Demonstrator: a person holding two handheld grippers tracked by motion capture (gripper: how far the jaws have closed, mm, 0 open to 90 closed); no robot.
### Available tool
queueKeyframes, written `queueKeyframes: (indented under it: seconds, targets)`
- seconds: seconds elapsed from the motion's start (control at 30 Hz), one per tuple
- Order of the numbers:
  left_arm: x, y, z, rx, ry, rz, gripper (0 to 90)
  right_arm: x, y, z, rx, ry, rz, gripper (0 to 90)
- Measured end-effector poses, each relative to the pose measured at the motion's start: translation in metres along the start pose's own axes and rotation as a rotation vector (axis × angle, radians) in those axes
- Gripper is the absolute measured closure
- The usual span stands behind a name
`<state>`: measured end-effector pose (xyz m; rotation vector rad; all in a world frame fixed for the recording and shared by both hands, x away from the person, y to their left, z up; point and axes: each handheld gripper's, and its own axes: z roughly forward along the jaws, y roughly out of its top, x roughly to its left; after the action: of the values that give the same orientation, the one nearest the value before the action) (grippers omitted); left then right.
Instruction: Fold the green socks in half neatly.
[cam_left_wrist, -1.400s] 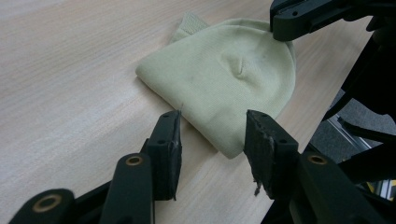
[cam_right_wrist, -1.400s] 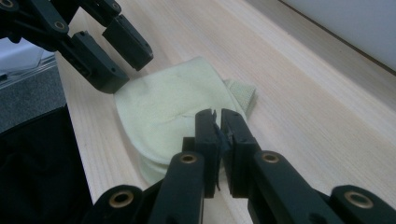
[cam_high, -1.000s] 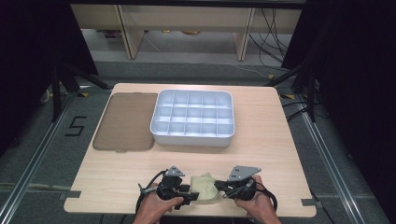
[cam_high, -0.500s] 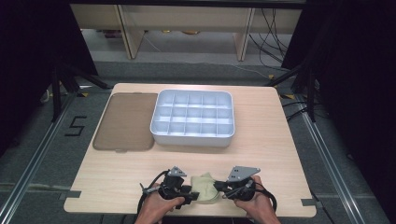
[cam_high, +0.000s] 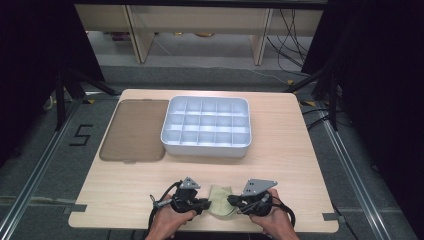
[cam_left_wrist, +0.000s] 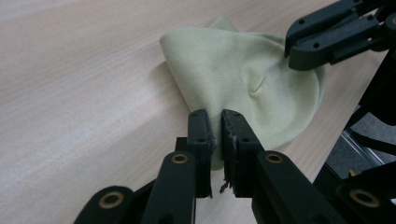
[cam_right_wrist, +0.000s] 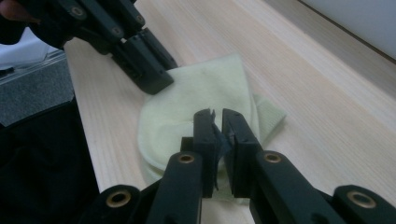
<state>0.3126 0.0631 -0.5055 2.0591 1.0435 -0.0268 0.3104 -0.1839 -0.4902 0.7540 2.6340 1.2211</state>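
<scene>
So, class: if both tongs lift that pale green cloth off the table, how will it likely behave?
The pale green cloth is creased and bunched, so it will probably sag between the left tongs and right tongs. It looks thin and knitted, likely light and unlikely to slip or roll.

On my desk (cam_high: 300, 150) I count: one cloth (cam_high: 220, 201) at the near edge, one tray (cam_high: 206, 126), one mat (cam_high: 134, 130) at the left edge, two grippers, left (cam_high: 205, 205) and right (cam_high: 232, 201).
</scene>
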Motion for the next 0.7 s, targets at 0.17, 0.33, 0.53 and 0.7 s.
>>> queueKeyframes:
  seconds: [0.17, 0.33, 0.53, 0.7]
  targets:
    - [0.002, 0.003, -0.004, 0.019, 0.013, 0.047, 83.0, 0.008, 0.003, 0.004, -0.007, 0.025, -0.020, 85.0]
    - [0.003, 0.004, -0.005, 0.014, 0.018, 0.055, 83.2, 0.013, 0.005, 0.009, -0.011, 0.050, -0.055, 85.5]
    - [0.003, 0.004, -0.004, 0.013, 0.028, 0.075, 83.2, 0.022, 0.008, 0.018, -0.032, 0.072, -0.060, 86.5]
    - [0.003, 0.005, -0.003, 0.012, 0.026, 0.075, 83.2, 0.029, 0.010, 0.032, 0.005, 0.086, -0.078, 86.8]
